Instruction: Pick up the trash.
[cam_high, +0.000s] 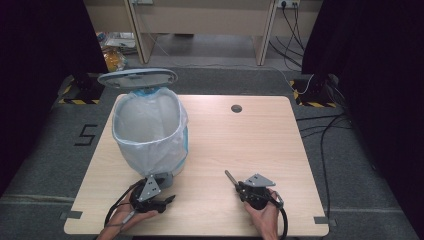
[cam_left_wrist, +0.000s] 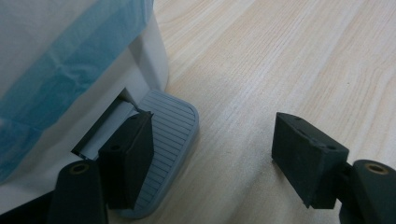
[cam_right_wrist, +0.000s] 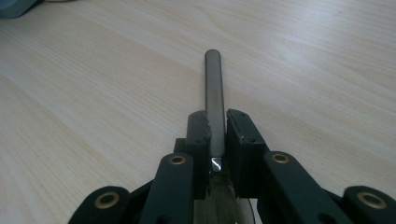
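The pedal bin (cam_high: 150, 131) with its white liner takes up the table's (cam_high: 260, 145) left side, and its raised lid (cam_high: 137, 78) overhangs the far edge. Its grey pedal (cam_left_wrist: 163, 140) juts out at the near base, touching the left gripper's (cam_high: 152, 197) one jaw. Everything right of the bin is bare wood, so a hand passes freely there. The right gripper (cam_high: 239, 187) and the thin metal rod (cam_right_wrist: 214, 93) it clamps occupy the near right.

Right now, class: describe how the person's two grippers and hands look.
Each bare hand, no sleeve visible, grips a black tool: left gripper, right gripper. Both have blocky black jaws, brass-ringed pivots, a grey three-cornered top plate and a trailing black cable.
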